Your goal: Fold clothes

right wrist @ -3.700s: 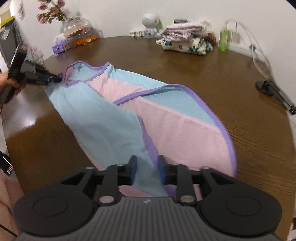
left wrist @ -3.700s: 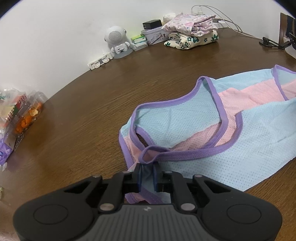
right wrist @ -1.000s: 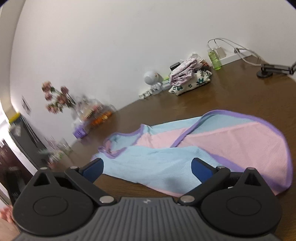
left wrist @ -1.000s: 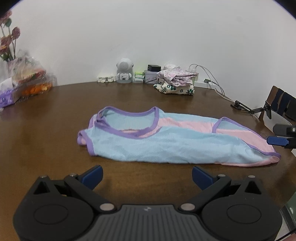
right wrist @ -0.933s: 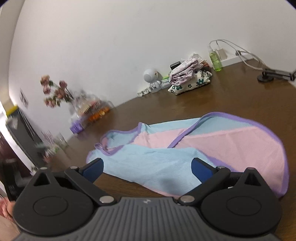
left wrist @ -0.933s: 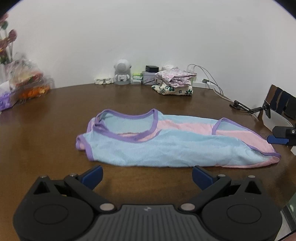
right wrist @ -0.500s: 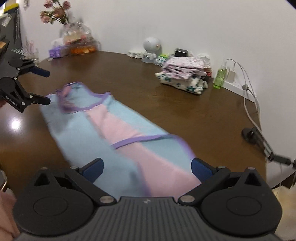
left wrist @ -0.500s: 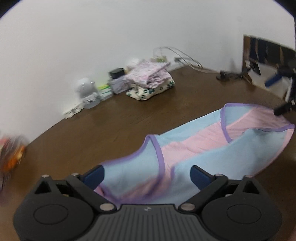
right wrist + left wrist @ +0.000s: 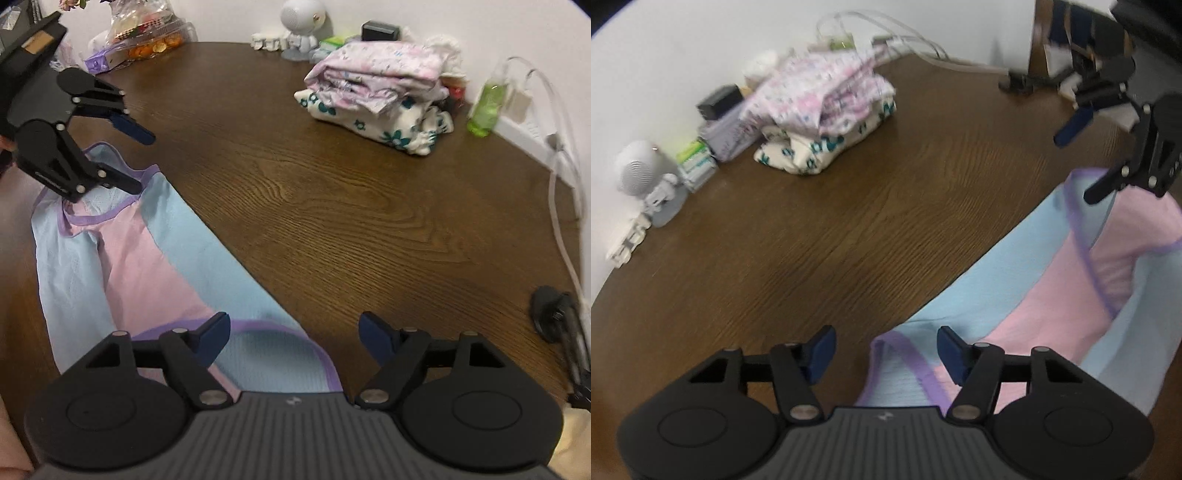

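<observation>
A light blue and pink sleeveless garment with purple trim [image 9: 1027, 295] lies flat on the brown wooden table [image 9: 849, 221]; it also shows in the right wrist view [image 9: 147, 266]. My left gripper [image 9: 884, 350] is open, low over the garment's purple-trimmed far corner at one end. My right gripper [image 9: 293, 336] is open over the far corner at the other end. Each gripper shows in the other's view: the right one [image 9: 1086, 162] and the left one [image 9: 136, 158], both open and empty.
A stack of folded clothes [image 9: 380, 92] sits at the back of the table. Near it are a small white robot figure [image 9: 301, 26], a green bottle [image 9: 485, 107], a white cable [image 9: 561, 229] and a black clamp [image 9: 554, 314]. A bag of snacks [image 9: 147, 33] is at the far left.
Both grippers have let go of the garment, drawn back, then moved in low over its two far corners. The left gripper's jaws have narrowed. The garment now lies flat.
</observation>
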The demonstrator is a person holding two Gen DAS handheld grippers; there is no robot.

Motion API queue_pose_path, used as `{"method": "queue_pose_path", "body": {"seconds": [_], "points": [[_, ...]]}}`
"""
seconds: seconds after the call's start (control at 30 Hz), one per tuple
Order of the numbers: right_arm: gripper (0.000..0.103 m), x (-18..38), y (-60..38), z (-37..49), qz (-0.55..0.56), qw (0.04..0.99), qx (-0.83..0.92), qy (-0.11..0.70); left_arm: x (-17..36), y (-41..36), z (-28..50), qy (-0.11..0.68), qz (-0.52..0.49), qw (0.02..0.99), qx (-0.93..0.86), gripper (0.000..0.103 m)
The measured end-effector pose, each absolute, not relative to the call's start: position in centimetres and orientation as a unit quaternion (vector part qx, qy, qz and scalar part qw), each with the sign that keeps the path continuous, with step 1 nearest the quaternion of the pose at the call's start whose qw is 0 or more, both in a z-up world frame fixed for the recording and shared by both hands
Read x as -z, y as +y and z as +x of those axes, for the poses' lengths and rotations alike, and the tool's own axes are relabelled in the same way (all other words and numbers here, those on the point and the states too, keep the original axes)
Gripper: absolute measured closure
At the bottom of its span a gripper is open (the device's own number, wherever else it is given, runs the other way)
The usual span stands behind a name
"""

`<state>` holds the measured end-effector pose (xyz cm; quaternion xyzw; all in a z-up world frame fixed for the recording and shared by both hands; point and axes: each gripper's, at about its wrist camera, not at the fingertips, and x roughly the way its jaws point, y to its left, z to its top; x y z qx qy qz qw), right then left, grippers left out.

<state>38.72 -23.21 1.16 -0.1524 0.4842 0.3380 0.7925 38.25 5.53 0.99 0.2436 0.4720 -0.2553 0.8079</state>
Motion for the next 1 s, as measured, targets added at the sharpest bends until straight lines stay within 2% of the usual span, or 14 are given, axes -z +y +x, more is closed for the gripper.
{"method": "queue_pose_path", "body": {"seconds": [0.07,0.2,0.27,0.3,0.33,0.37,0.4,0.43,0.63,0.8,1.0], "points": [[0.028,-0.5,-23.0,39.4,-0.154,0.781,-0.352,0.492,-0.4,5.3,39.8,0.484,0.249,0.795,0.269,0.043],[0.057,0.4,-22.6,39.9,-0.154,0.766,-0.369,0.504,0.6,5.6,40.4,0.496,0.245,0.782,0.288,0.052],[0.058,0.7,-22.6,39.9,-0.157,0.763,-0.373,0.505,0.7,5.8,40.5,0.500,0.234,0.780,0.295,0.055],[0.063,0.7,-22.6,39.9,-0.157,0.761,-0.376,0.505,0.7,5.9,40.6,0.500,0.229,0.780,0.297,0.055],[0.076,0.6,-22.6,39.8,-0.157,0.759,-0.378,0.506,0.7,5.9,40.5,0.500,0.225,0.781,0.300,0.060],[0.085,0.6,-22.6,39.8,-0.157,0.757,-0.381,0.507,0.7,5.8,40.3,0.501,0.221,0.780,0.303,0.078],[0.099,0.6,-22.6,39.7,-0.157,0.756,-0.383,0.508,0.6,5.7,40.1,0.501,0.223,0.780,0.303,0.092],[0.099,0.2,-22.6,39.2,-0.158,0.758,-0.385,0.502,0.6,5.4,39.7,0.498,0.231,0.781,0.298,0.100],[0.100,-2.1,-23.0,36.2,-0.162,0.771,-0.399,0.469,-1.5,5.1,36.3,0.455,0.238,0.805,0.299,0.101],[0.100,-4.7,-23.5,32.0,-0.168,0.780,-0.418,0.435,-4.4,5.7,30.4,0.399,0.258,0.832,0.288,0.101],[0.100,-6.0,-23.3,23.4,-0.205,0.761,-0.451,0.419,-2.2,5.2,24.7,0.404,0.269,0.825,0.291,0.101]]}}
